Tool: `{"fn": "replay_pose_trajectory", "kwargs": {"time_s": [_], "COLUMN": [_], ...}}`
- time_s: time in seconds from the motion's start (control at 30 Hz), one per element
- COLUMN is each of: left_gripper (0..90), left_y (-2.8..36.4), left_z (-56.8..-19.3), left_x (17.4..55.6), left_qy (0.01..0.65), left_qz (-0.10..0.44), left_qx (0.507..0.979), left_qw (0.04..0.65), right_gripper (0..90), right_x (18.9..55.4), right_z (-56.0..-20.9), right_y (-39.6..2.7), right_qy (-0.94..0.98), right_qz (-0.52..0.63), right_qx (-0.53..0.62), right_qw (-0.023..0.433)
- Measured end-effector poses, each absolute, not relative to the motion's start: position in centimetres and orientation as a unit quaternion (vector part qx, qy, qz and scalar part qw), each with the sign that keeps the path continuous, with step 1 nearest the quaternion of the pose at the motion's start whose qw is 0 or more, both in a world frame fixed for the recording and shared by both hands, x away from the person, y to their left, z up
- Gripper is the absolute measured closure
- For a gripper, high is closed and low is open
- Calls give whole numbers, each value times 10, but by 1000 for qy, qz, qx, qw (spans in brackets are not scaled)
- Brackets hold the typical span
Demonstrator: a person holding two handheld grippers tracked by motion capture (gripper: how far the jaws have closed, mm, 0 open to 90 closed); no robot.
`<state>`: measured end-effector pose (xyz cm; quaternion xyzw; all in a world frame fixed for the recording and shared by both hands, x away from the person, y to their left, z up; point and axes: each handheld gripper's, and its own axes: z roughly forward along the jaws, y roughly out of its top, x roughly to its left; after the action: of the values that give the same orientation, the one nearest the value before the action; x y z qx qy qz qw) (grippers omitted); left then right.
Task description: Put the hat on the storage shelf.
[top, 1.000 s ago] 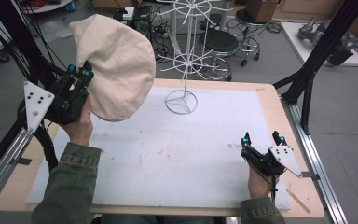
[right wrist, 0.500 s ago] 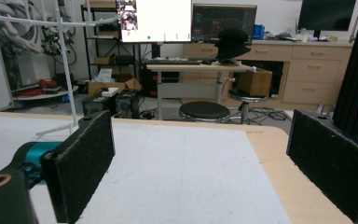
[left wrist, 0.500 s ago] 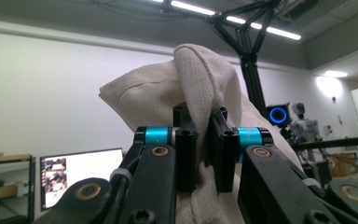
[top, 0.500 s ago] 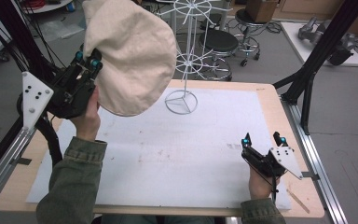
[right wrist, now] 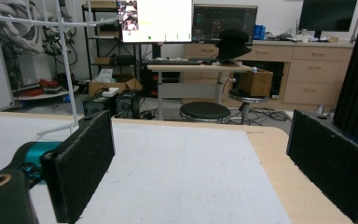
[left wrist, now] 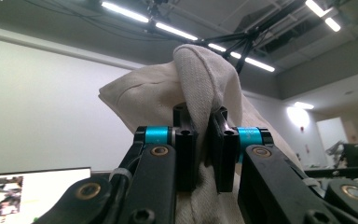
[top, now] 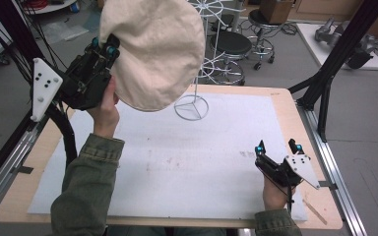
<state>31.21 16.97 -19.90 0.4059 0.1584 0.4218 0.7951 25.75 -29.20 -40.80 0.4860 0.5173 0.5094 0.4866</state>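
cream hat (top: 155, 49) pinched in left hand-held gripper (top: 104, 46), just left of wire stand (top: 204, 54); right hand-held gripper (top: 277, 149) wide, empty on worktop (top: 187, 162)

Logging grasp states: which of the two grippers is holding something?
The left gripper, raised at the table's left: its fingers pinch the cream fabric cap. The right gripper sits open and empty.

High view looked down on desk (top: 275, 105). Left gripper view tilted up toward ceiling. Right gripper view skimmed low across desk; both desk views shared wire stand (top: 197, 59).
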Motion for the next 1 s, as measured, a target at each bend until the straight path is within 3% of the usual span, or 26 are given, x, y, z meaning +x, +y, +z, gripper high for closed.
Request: {"fn": "replay_pose_trajectory", "kwargs": {"time_s": [0.6, 1.0], "left_gripper": [823, 824], "left_y": [144, 127], "left_z": [-172, -164], "left_x": [352, 384], "left_qy": [145, 154], "left_qz": [388, 392], "left_qx": [397, 408], "left_qw": [819, 810], "right_gripper": [68, 68], "right_x": [257, 256], "right_z": [-408, -407], "right_y": [-295, -296], "right_qy": [514, 511], "right_qz": [515, 519], "right_qx": [491, 489], "right_qw": [479, 480]}}
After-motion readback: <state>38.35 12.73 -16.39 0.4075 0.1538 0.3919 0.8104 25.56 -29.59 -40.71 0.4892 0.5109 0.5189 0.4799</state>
